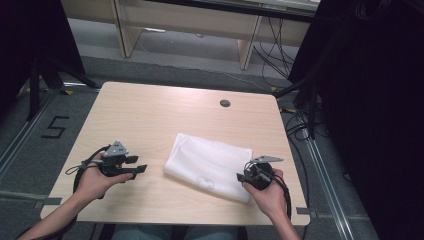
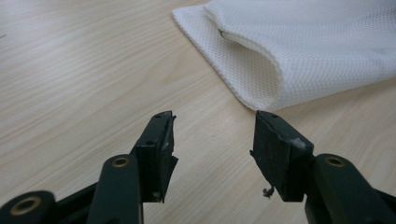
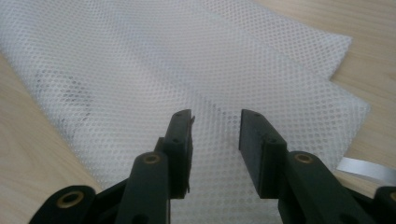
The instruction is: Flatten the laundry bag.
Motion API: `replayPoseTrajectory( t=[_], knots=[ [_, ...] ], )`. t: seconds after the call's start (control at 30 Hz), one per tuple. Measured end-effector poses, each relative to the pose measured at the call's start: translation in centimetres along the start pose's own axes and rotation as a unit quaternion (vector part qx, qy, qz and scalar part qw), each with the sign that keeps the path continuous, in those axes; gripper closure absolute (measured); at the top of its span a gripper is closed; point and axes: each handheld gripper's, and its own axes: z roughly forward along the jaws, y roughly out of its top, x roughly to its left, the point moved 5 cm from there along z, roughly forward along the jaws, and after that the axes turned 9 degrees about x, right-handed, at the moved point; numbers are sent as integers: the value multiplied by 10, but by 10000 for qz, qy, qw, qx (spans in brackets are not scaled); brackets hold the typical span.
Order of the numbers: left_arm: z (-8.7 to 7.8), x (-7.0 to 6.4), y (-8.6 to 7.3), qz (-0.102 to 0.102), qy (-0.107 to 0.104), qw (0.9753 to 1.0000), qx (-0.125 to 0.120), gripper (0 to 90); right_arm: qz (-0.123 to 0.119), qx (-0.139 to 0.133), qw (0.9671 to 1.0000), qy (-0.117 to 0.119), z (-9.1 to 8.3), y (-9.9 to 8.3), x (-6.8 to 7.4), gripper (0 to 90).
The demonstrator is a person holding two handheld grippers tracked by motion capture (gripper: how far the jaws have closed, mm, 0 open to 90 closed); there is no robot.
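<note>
White mesh cloth [image 1: 207,167] lies folded on the counter [image 1: 150,115], right of centre, toward my edge. In the left gripper view the cloth [image 2: 299,51] shows a doubled fold with a rounded edge facing me.

My left hand-held gripper [image 1: 134,166] sits left of the cloth, apart from it, over bare wood. Its jaws stand wide apart, nothing between them; in the left gripper view the left hand-held gripper [image 2: 212,135] points at the cloth's near corner.

My right hand-held gripper [image 1: 241,176] is at the cloth's right near corner. In the right gripper view the right hand-held gripper [image 3: 215,128] is over the mesh [image 3: 140,70], jaws at a narrower gap, nothing clamped. Can't tell if the tips touch the fabric.

Round grommet [image 1: 225,103] at the counter's far edge.
</note>
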Motion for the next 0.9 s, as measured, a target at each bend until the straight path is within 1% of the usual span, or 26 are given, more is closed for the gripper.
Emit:
replayPoseTrajectory(
  t=[0.03, 0.07, 0.1, 0.13, 0.17, 0.2, 0.23, 0.27, 0.3, 0.33, 0.37, 0.4, 0.43, 0.47, 0.5, 0.53, 0.57, 0.6, 0.63, 0.67, 0.7, 0.73, 0.77, 0.8, 0.83, 0.9],
  knots=[
    [1, -1, 0, 45, -93, 9999, 47, 479, 83, 64, 9999, 12, -1, -1, -1, 660],
    [3, -3, 1, 51, -117, 9999, 7, 486, 53, -25, 10000, -15, -1, 0, -3, 682],
    [3, -3, 1, 51, -117, 9999, 7, 495, 140, 100, 9999, 5, -3, -1, -3, 726],
    [7, -6, 4, 12, -196, 9998, -36, 499, 197, 154, 9997, -4, -6, -1, -5, 799],
    [7, -6, 4, 12, -196, 9998, -36, 503, 197, 154, 9997, -4, -6, -1, -5, 799],
    [8, -8, 7, 12, -205, 9997, -111, 503, 163, 169, 9997, -35, -7, -1, -7, 846],
    [9, -10, 11, 28, -235, 9996, -161, 505, 334, 336, 9987, 171, -11, -4, -7, 900],
    [9, -11, 13, 37, -293, 9994, -155, 504, 295, 319, 9990, 35, -11, -5, -11, 900],
    [11, -13, 14, 39, -316, 9994, -169, 504, 240, 346, 9991, -1, -11, -6, -14, 900],
    [11, -13, 15, 131, -315, 9993, -133, 506, 402, 482, 9980, 61, -12, -9, -13, 900],
    [13, -16, 18, 71, -393, 9990, -182, 506, 279, 505, 9983, -124, -11, -11, -17, 900],
    [16, -18, 20, 15, -428, 9988, -227, 508, 342, 644, 9968, -321, -11, -13, -19, 900],
    [17, -21, 22, 53, -459, 9987, -214, 509, 403, 693, 9961, -364, -11, -15, -20, 900],
    [19, -23, 24, 83, -505, 9984, -251, 509, 455, 748, 9955, -367, -12, -16, -21, 900],
    [19, -26, 26, 118, -508, 9983, -255, 508, 583, 709, 9951, -367, -12, -15, -21, 900],
    [21, -29, 29, 131, -575, 9979, -276, 507, 542, 758, 9947, -423, -12, -15, -22, 900],
    [21, -31, 30, 144, -572, 9979, -277, 505, 545, 768, 9945, -447, -11, -16, -22, 900],
    [23, -33, 32, 110, -600, 9976, -315, 503, 578, 809, 9940, -460, -11, -17, -22, 900],
    [24, -35, 33, 121, -636, 9974, -301, 499, 565, 826, 9941, -424, -9, -17, -22, 900],
    [26, -36, 33, 123, -695, 9972, -251, 498, 706, 908, 9924, -432, -9, -17, -21, 900],
    [29, -37, 34, 153, -657, 9974, -271, 498, 584, 807, 9938, -488, -6, -16, -24, 900],
    [30, -37, 35, 177, -662, 9974, -228, 499, 686, 1002, 9917, -427, -8, -17, -22, 900],
    [32, -37, 35, 202, -645, 9975, -201, 499, 776, 1108, 9900, -409, -9, -18, -21, 900],
    [34, -36, 36, 206, -580, 9980, -171, 499, 686, 1147, 9899, -468, -8, -19, -24, 900],
    [35, -36, 36, 274, -557, 9980, -138, 500, 822, 1188, 9884, -478, -10, -19, -23, 900],
    [38, -36, 36, 266, -580, 9979, -125, 507, 815, 1202, 9881, -506, -11, -20, -25, 900]
  ],
)
